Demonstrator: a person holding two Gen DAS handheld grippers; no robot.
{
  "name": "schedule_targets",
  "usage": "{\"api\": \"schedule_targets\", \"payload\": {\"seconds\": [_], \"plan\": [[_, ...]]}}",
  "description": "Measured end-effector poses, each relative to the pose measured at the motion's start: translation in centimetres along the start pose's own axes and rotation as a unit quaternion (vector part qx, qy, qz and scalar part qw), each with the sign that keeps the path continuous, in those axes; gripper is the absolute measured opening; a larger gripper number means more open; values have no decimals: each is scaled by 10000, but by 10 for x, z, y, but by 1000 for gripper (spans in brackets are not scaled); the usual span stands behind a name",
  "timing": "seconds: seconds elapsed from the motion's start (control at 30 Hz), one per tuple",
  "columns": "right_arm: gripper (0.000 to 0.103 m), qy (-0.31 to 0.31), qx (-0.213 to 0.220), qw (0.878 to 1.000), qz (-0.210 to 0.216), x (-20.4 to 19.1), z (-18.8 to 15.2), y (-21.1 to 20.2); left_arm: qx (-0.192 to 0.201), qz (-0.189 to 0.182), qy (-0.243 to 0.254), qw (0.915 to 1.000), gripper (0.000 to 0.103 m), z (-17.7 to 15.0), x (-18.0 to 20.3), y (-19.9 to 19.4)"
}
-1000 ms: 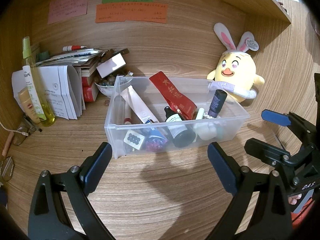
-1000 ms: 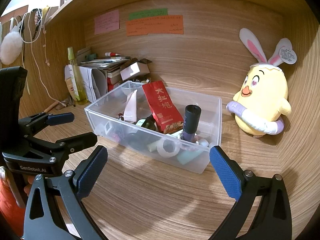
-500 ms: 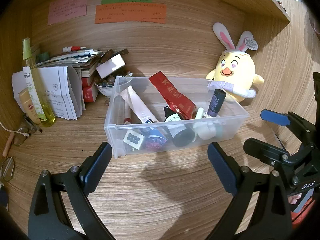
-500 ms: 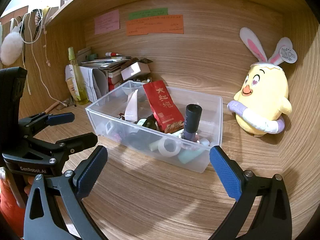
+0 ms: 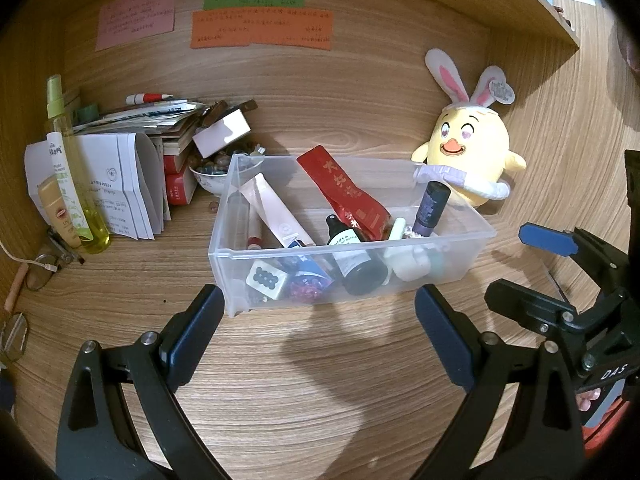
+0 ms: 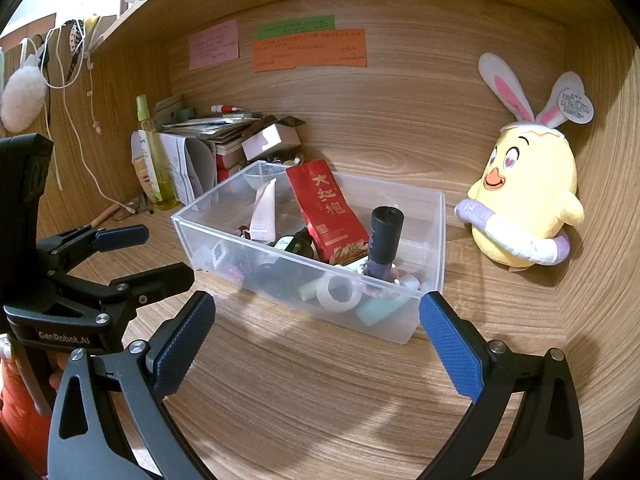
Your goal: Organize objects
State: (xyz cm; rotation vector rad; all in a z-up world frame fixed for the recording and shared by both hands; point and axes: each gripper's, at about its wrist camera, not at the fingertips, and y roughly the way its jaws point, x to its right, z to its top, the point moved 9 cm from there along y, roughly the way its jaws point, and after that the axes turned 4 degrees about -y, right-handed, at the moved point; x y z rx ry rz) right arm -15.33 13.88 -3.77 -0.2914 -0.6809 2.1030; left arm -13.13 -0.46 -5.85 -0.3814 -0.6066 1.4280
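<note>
A clear plastic bin [image 5: 460, 264] [image 6: 434, 240] sits mid-desk, filled with several small items: a red tea packet [image 5: 344, 192] [image 6: 328, 212], a pale tube [image 5: 276, 216], a dark dropper bottle [image 5: 356, 260], a purple-black bottle [image 5: 432, 208] [image 6: 384, 236] and a mahjong tile [image 5: 266, 278]. My left gripper [image 5: 316, 344] is open and empty just in front of the bin. My right gripper [image 6: 316, 348] is open and empty, near the bin's front right corner. Each gripper shows in the other's view, the right one [image 5: 532, 268] and the left one [image 6: 140, 256].
A yellow chick plush with rabbit ears [image 5: 468, 160] [image 6: 524, 200] stands right of the bin. A pile of books and papers [image 5: 132, 160], a spray bottle [image 5: 72, 172], a small bowl [image 5: 212, 176] and glasses [image 5: 40, 276] crowd the left. Sticky notes [image 5: 260, 28] hang on the back wall.
Almost nothing has moved; both grippers stay open in front of the bin, with only a slight drift in the views.
</note>
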Motion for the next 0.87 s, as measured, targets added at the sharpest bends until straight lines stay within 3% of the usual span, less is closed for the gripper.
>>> {"api": "schedule_targets", "payload": {"seconds": [0.5,0.87], "plan": [[102,55,-1,10000,-3,1,0,-1,-220,-160,-30,9996,97,-5,6,3],[102,81,-22,10000,7,0,-2,-1,-133,-158,-23,9998,98,-4,6,0]]}}
